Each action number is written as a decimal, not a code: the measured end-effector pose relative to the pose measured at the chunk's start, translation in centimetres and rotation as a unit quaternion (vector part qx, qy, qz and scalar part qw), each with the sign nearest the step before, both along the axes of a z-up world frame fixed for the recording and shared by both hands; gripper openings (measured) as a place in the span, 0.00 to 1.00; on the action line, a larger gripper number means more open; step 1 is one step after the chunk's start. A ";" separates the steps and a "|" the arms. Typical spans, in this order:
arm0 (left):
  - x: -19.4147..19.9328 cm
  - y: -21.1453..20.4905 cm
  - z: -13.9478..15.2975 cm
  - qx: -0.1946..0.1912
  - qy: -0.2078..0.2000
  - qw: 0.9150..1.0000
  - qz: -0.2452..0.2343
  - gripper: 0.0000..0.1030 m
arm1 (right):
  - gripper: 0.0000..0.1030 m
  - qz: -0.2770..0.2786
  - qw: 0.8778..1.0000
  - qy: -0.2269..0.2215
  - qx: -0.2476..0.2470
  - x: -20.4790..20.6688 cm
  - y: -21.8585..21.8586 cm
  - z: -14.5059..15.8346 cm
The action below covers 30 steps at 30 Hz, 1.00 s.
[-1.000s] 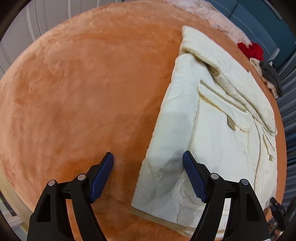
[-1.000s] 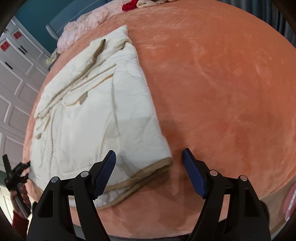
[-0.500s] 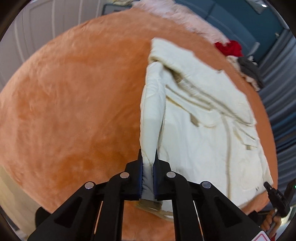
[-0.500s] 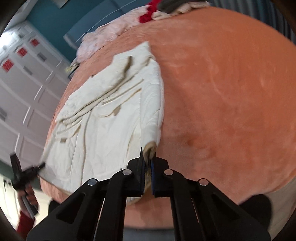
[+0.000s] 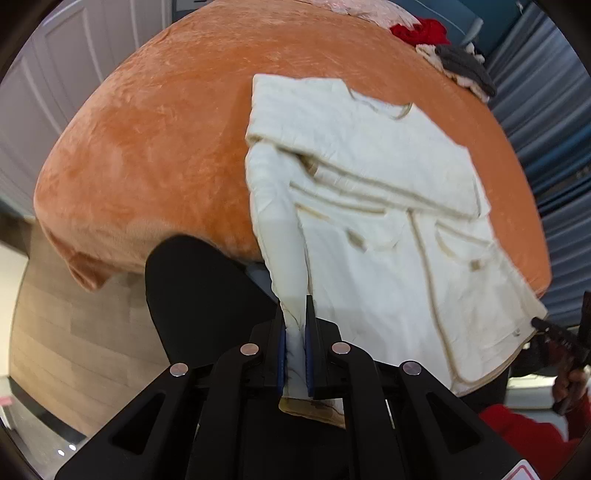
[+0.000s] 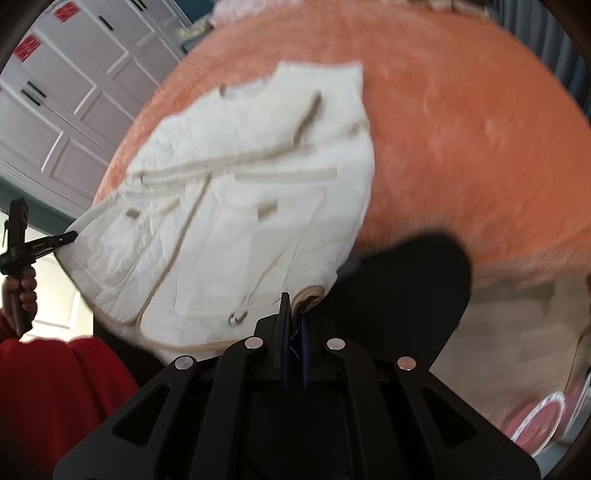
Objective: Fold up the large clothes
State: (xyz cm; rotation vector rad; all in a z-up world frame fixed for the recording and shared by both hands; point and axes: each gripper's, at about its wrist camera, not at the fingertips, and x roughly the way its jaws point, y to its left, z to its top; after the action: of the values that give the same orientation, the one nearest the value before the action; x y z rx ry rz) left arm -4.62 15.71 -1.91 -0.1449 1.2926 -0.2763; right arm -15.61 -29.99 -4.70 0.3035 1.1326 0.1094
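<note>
A cream quilted jacket (image 5: pixel 369 206) with tan trim lies on the orange plush bed (image 5: pixel 166 140), its lower hem raised off the cover. My left gripper (image 5: pixel 294 332) is shut on one bottom corner of the hem. In the right wrist view the same jacket (image 6: pixel 240 192) hangs toward me, and my right gripper (image 6: pixel 293 321) is shut on the other bottom corner, at the tan binding. Each gripper shows small in the other's view: the right one (image 5: pixel 554 332) at the jacket's far corner, the left one (image 6: pixel 44 243) likewise, held in a hand with a red sleeve.
A red garment (image 5: pixel 421 29) and a grey and cream pile (image 5: pixel 461 66) lie at the bed's far side. White panelled doors (image 6: pixel 62 92) stand behind. A dark rounded shape (image 5: pixel 199 288) sits off the bed's near edge above the wood floor (image 5: pixel 74 332).
Both grippers went from open over the hem corners to shut on them, then rose and pulled back off the bed's edge, lifting the jacket's hem with them.
</note>
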 end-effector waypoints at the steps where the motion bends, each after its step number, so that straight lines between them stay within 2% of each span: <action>1: 0.4 0.1 0.6 -0.009 -0.004 1.000 0.009 0.06 | 0.03 -0.007 0.999 -0.034 -0.004 1.2 -0.3 1.4; 3: 2.6 0.0 2.5 -0.033 -0.042 0.998 0.021 0.06 | 0.03 -0.017 0.996 -0.084 -0.006 3.8 -0.9 3.5; 5: 5.3 -0.4 4.1 -0.039 -0.086 0.995 0.024 0.06 | 0.03 -0.040 0.989 -0.144 -0.001 7.4 -1.8 5.5; 7: 8.4 -1.2 5.8 -0.030 -0.135 0.990 0.026 0.07 | 0.04 -0.071 0.981 -0.181 0.000 11.0 -3.0 6.5; 10: 12.6 -1.8 6.6 -0.030 -0.172 0.984 0.039 0.09 | 0.07 -0.112 0.972 -0.206 0.016 15.8 -4.6 6.2; 12: 16.1 -2.1 6.0 -0.030 -0.180 0.982 0.052 0.14 | 0.08 -0.147 0.964 -0.213 0.053 18.7 -6.1 5.5; 14: 18.6 -2.1 4.8 -0.027 -0.181 0.981 0.068 0.17 | 0.15 -0.175 0.957 -0.220 0.071 21.1 -7.1 5.0; 16: 21.1 -2.1 3.7 -0.014 -0.184 0.978 0.095 0.19 | 0.19 -0.197 0.948 -0.237 0.083 22.4 -7.7 4.9; 17: 21.8 -2.0 3.6 0.004 -0.202 0.974 0.107 0.22 | 0.24 -0.204 0.945 -0.241 0.089 22.4 -8.0 4.9; 19: 22.6 -1.8 4.3 0.040 -0.234 0.964 0.119 0.23 | 0.31 -0.212 0.938 -0.254 0.100 22.5 -8.4 5.6; 20: 23.0 -1.8 4.7 0.045 -0.246 0.961 0.114 0.30 | 0.32 -0.211 0.937 -0.260 0.096 22.4 -8.0 6.3; 22: 23.4 -1.4 5.3 0.047 -0.250 0.961 0.114 0.32 | 0.32 -0.190 0.945 -0.255 0.071 22.6 -6.7 6.7; 24: 23.6 -1.7 5.5 0.042 -0.245 0.963 0.102 0.32 | 0.32 -0.166 0.955 -0.244 0.043 22.9 -4.8 6.2; 27: 23.5 -3.8 4.5 0.054 -0.237 0.968 0.064 0.34 | 0.33 -0.126 0.968 -0.216 0.010 22.7 -1.2 4.5; 29: 23.8 -5.6 2.6 0.071 -0.224 0.971 0.038 0.37 | 0.44 -0.107 0.974 -0.198 -0.031 23.5 0.9 2.8; 30: 24.1 -6.4 1.7 0.078 -0.217 0.973 0.030 0.37 | 0.45 -0.102 0.976 -0.188 -0.047 24.1 1.3 1.6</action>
State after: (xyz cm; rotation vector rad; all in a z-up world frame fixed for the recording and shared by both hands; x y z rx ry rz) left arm 19.45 9.30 -0.20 0.0117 0.8686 -0.1423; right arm 8.48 -28.68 -3.13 0.2981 0.7244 -0.0682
